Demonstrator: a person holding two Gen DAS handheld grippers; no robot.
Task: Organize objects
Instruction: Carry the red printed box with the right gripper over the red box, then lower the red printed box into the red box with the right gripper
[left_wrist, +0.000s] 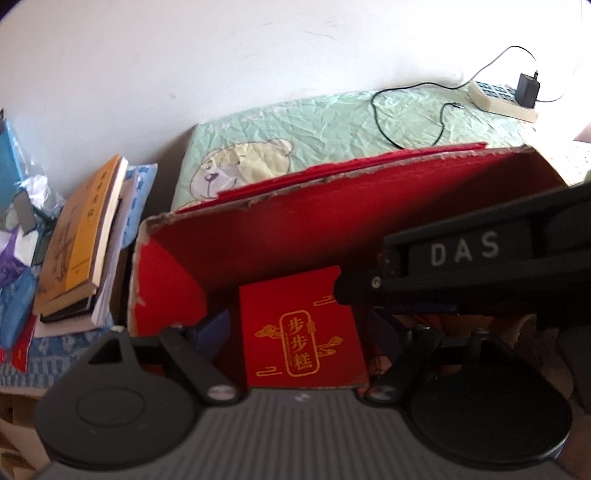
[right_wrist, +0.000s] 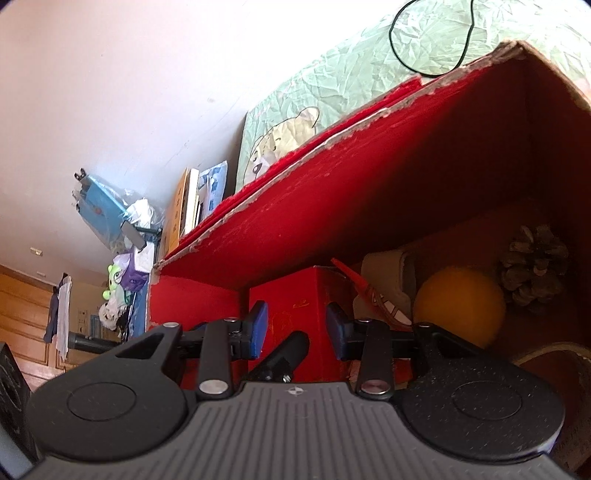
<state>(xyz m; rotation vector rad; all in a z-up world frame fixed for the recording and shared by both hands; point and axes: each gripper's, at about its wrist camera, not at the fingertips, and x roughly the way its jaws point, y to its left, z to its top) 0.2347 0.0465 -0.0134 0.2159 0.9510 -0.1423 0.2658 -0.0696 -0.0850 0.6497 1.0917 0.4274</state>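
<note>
A big open red cardboard box (left_wrist: 295, 229) lies in front of me, its far wall (right_wrist: 332, 184) with a frayed rim. Inside stands a small red box with gold characters (left_wrist: 306, 328), also seen from the right wrist (right_wrist: 295, 295). My left gripper (left_wrist: 303, 326) is open, its blue pads (left_wrist: 216, 326) on either side of the small box with a gap showing. My right gripper (right_wrist: 295, 328) has its pads apart just short of that box's face. Its black housing marked DAS (left_wrist: 461, 251) reaches in from the right, the tip at the small box's upper right corner.
An orange ball (right_wrist: 460, 306), a pine cone (right_wrist: 535, 273) and a white object (right_wrist: 384, 273) lie in the big box's right part. A stack of books (left_wrist: 85, 236) sits left of it. Behind it lie a green bear-print cloth (left_wrist: 314, 129), a black cable (left_wrist: 406, 110) and a power strip (left_wrist: 498, 99).
</note>
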